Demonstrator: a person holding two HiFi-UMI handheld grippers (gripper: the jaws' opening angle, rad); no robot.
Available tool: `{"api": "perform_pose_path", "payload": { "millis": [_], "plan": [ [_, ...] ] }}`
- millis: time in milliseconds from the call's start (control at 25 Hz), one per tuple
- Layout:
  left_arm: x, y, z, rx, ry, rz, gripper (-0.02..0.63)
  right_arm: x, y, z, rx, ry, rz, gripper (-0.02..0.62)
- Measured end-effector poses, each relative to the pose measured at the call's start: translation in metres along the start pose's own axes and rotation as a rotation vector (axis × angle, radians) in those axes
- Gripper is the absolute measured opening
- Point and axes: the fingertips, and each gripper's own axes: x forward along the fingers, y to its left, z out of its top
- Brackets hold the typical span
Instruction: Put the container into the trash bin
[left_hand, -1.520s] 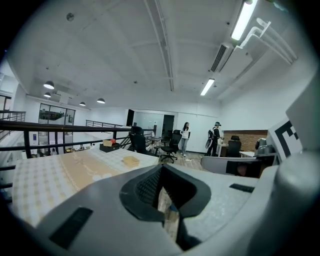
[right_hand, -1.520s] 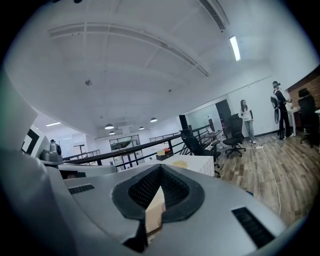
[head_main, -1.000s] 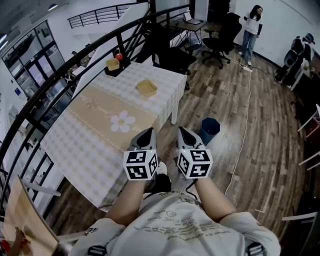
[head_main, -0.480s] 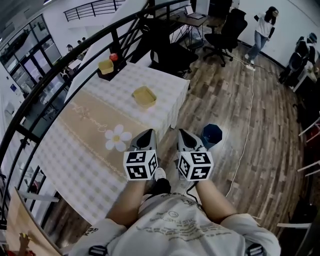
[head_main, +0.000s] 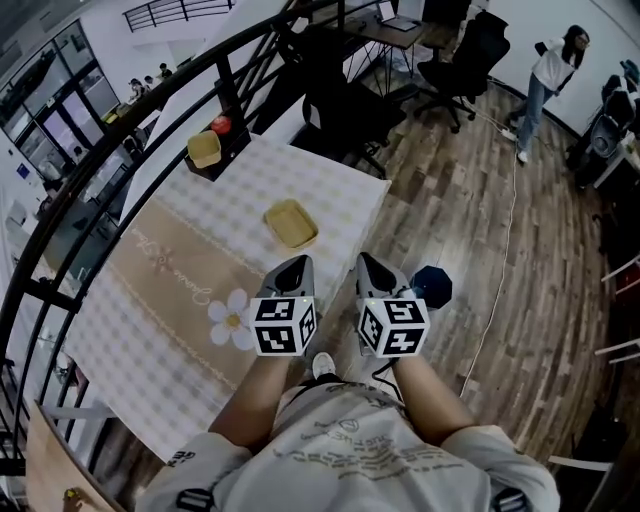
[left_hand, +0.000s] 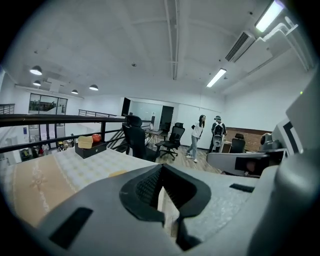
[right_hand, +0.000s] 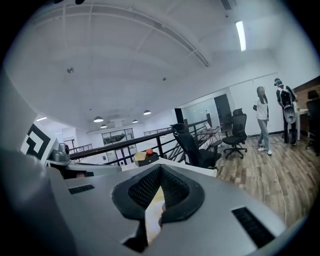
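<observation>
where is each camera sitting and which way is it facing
Head view: on the person's head, looking steeply down at the table, yellow container and blue trash bin; forearms, chest, left gripper and right gripper show.
Left gripper view: on the left gripper, looking across the table toward office chairs; its shut fingers fill the bottom.
Right gripper view: on the right gripper, facing likewise; its shut fingers fill the bottom.
Shared: both gripper views show the black tray and a standing person.
</observation>
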Motion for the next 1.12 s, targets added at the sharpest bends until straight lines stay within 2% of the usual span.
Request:
{"api": "perform_pose_path", "payload": {
  "millis": [320, 600, 680, 800, 1000, 1120],
  "plan": [
    [0.045, 0.012, -0.009, 0.040, 0.076, 0.003, 0.006, 0.035, -0.027, 0.006, 0.006, 0.035, 0.005, 0.003],
    [0.082, 0.029, -0.035, 0.177, 0.188, 0.003, 0.012, 0.057, -0.041, 0.004, 0.016, 0.075, 0.046, 0.003],
    [0.092, 0.035, -0.040, 0.243, 0.215, -0.016, 0.030, 0.062, -0.045, 0.001, 0.024, 0.084, 0.050, 0.003],
    [0.113, 0.042, -0.053, 0.393, 0.267, -0.069, 0.080, 0.071, -0.049, -0.002, 0.025, 0.101, 0.058, 0.003],
    [0.143, 0.061, -0.089, 0.624, 0.469, -0.161, 0.110, 0.084, -0.055, -0.004, 0.021, 0.115, 0.057, 0.003],
    [0.155, 0.066, -0.114, 0.704, 0.584, -0.231, 0.115, 0.086, -0.061, -0.003, 0.016, 0.119, 0.047, 0.003]
  ]
}}
